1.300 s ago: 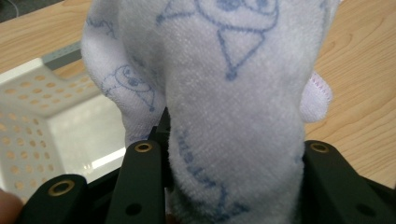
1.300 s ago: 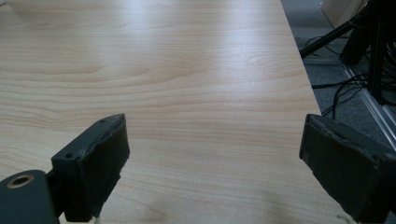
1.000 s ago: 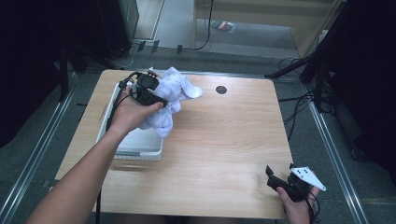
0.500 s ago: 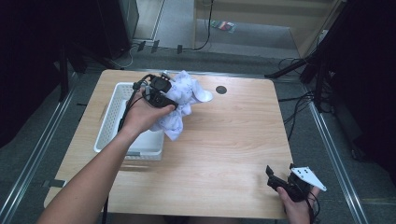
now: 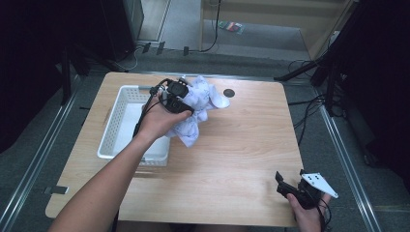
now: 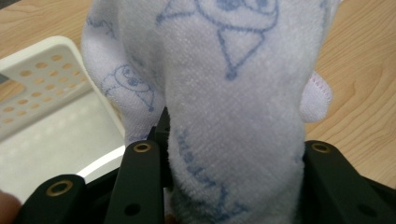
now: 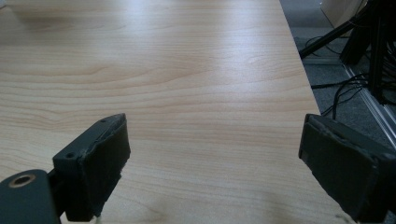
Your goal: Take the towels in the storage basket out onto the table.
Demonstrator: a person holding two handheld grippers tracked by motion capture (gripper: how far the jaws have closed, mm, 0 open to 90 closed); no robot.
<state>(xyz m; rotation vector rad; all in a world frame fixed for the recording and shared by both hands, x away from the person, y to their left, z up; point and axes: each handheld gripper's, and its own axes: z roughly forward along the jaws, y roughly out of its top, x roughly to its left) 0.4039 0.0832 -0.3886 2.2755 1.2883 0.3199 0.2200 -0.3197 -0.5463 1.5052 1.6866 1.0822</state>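
A white cloth with blue printed figures (image 5: 200,108) hangs bunched from my left gripper (image 5: 181,99), which is shut on it just right of the white perforated basket (image 5: 113,130). In the left gripper view the cloth (image 6: 229,93) bulges up between the two black jaws and hides what lies beyond it; the basket's corner (image 6: 42,79) sits at the left. My right gripper (image 5: 290,186) rests at the table's near right corner. Its pads (image 7: 100,158) stand wide apart over bare wood, so the right gripper (image 7: 215,168) is open and holds nothing.
The wooden table (image 5: 232,159) has a small round black hole (image 5: 228,92) near its far edge. Its right edge (image 7: 303,79) drops to a floor with cables and stand legs (image 7: 355,51). Metal rails run along both sides of the table.
My left gripper has carried the cloth rightward, from above the basket's far end to just past its right rim over the table. The right gripper has stayed still.
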